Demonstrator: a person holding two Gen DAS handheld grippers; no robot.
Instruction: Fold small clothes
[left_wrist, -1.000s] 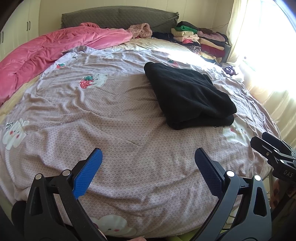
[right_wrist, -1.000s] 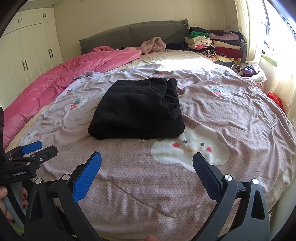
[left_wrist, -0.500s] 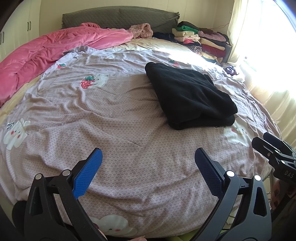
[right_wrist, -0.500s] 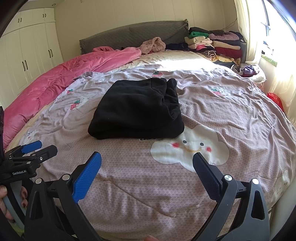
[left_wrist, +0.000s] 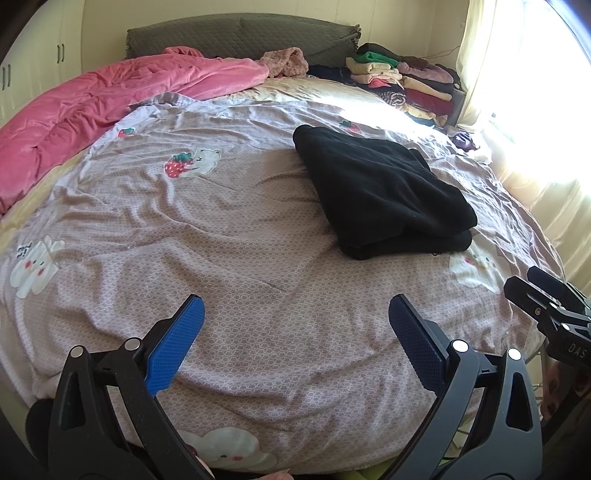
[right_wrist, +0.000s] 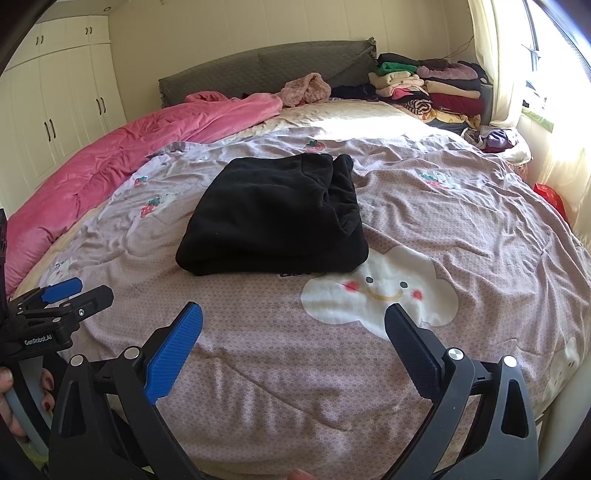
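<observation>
Bed with mauve cartoon-print sheet (left_wrist: 240, 229), folded black fleece garment (right_wrist: 273, 218) at frame centre, left tongs (left_wrist: 295, 336) and right tongs (right_wrist: 293, 339) both spread wide, empty, low in frame.

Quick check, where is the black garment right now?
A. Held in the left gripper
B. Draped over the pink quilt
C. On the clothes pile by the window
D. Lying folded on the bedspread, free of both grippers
D: the black garment lies folded on the bedspread, and the left gripper and right gripper are both open and empty.

Both grippers (left_wrist: 293, 330) (right_wrist: 293, 332) wide apart, empty
</observation>
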